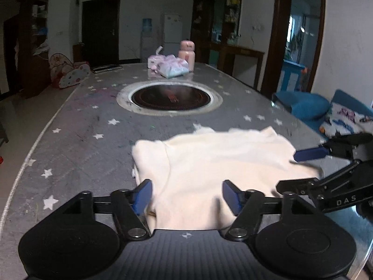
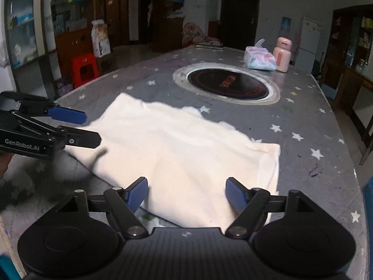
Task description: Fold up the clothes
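- Left gripper [image 1: 186, 197] sits nearest its own camera, jaws apart, cloth between the pads but not pinched.
- Right gripper [image 2: 186, 197] is likewise apart over the near edge of the cloth [image 2: 177, 154]; nothing is clamped.
- Cloth, cream and already doubled over, lies flat on the table [image 2: 314, 116], on the near side of the round hob [image 2: 228, 85] and well apart from it.
- Judging the step: a fold looks just laid, so the next grip should take both near corners evenly, pinching all layers, and carry them toward the hob without dragging the lower layer.
- Keep the two grippers level with each other, or the edge will skew.
- Left view alone shows a folded sleeve-like flap on the cloth's left side and a blue cushion [image 1: 307, 107].
- Right view alone shows the cloth's square right corner and a red stool [image 2: 84, 68].
- Bottle [image 2: 282, 54] and tissue pack [image 2: 260, 59] stand beyond the hob.
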`<state>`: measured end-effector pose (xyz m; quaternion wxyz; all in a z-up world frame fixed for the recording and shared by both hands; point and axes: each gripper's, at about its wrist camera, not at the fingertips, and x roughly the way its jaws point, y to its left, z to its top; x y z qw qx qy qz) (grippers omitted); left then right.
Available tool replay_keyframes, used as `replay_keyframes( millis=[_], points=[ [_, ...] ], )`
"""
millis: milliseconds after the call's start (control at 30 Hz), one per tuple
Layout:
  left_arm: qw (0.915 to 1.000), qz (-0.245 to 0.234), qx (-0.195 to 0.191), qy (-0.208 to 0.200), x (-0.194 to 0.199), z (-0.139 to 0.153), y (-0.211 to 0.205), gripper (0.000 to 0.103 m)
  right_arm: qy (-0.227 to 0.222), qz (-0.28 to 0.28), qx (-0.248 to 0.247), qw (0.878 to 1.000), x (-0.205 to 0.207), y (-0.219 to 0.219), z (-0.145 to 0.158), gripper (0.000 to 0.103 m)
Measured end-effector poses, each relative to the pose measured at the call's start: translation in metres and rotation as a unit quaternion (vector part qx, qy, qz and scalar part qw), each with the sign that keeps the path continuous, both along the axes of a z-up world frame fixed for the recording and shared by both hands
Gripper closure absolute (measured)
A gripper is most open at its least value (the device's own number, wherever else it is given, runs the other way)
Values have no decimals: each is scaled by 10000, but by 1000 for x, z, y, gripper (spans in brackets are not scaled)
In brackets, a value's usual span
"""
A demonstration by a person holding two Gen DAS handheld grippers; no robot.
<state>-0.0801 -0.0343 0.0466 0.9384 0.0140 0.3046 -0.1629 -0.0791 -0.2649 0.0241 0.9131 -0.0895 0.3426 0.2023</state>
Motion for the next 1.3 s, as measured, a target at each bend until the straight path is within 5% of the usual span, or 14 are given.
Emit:
replay_keyframes(
  millis=[267,733,1300],
  points=[
    [9997,121,-145,-141,-9,6,6,0,-144,-268,71,9995,-11,-8,7,0],
    [9989,296,-216,-280,-13,19,18,0,-247,-291,500,9980,-19,-12,18,0],
    [9984,474,-148,-286,-8,21,31,0,-122,-77,272,9995,-19,11,14,0]
  ],
)
